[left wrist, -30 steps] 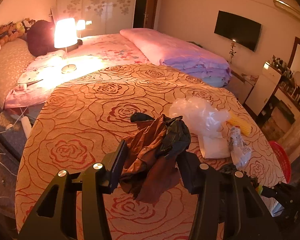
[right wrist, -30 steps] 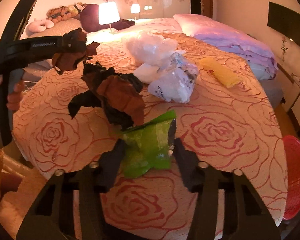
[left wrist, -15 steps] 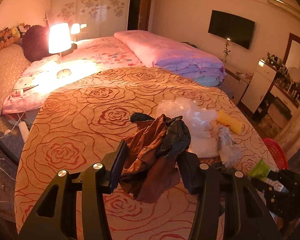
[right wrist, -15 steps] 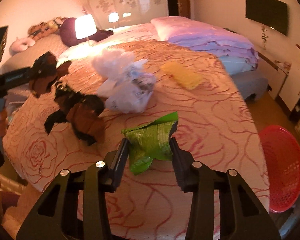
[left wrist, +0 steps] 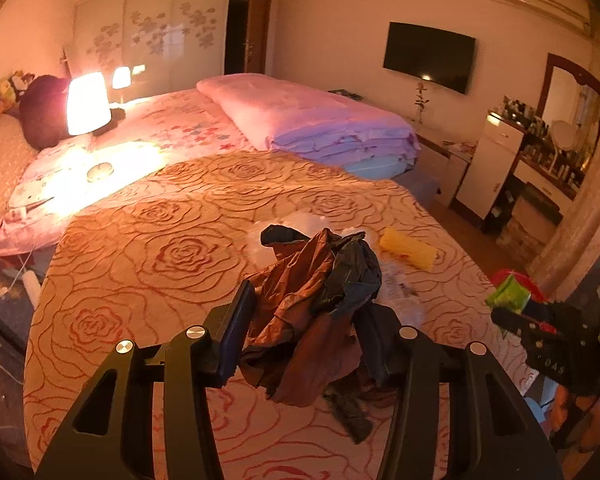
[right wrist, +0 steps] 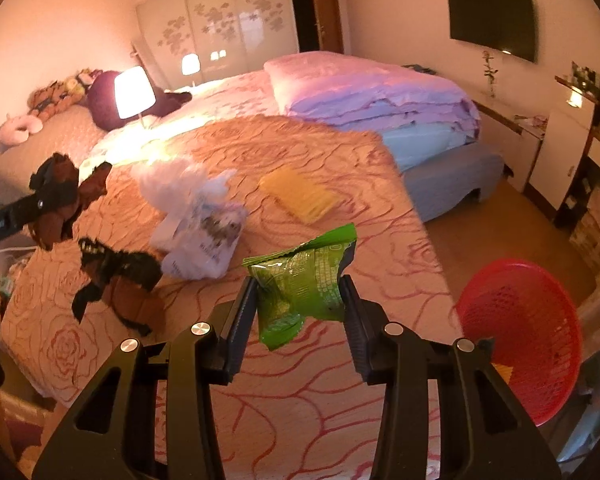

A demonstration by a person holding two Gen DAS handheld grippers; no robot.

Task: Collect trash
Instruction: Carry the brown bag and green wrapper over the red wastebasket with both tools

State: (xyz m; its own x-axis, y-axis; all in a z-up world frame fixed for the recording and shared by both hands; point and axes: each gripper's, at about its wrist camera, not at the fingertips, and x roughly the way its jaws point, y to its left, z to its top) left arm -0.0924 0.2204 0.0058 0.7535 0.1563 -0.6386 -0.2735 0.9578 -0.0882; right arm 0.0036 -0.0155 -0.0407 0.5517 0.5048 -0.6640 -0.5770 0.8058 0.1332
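Left wrist view: the left gripper (left wrist: 306, 316) is closed on a crumpled brown and dark wrapper (left wrist: 320, 280), which is held clear above the rose-patterned bedspread (left wrist: 148, 240). A yellow packet (left wrist: 407, 247) lies on the bedspread at 1 o'clock from the wrapper. At 3 o'clock the right gripper (left wrist: 512, 308) is seen with the green snack bag (left wrist: 508, 294); its jaw gap is poorly resolved here.

Right wrist view: the right gripper (right wrist: 300, 304) is clamped on the green snack bag (right wrist: 306, 284), raised over the bedspread's near edge. The red mesh basket (right wrist: 520, 336) stands on the floor at 3 o'clock. A second brown and black wrapper (right wrist: 116, 280) lies on the bedspread at 9 o'clock, a clear plastic bag (right wrist: 204, 232) at 11 o'clock, and the yellow packet (right wrist: 300, 196) at 12 o'clock. A lit lamp (right wrist: 134, 92) stands at 10 o'clock.
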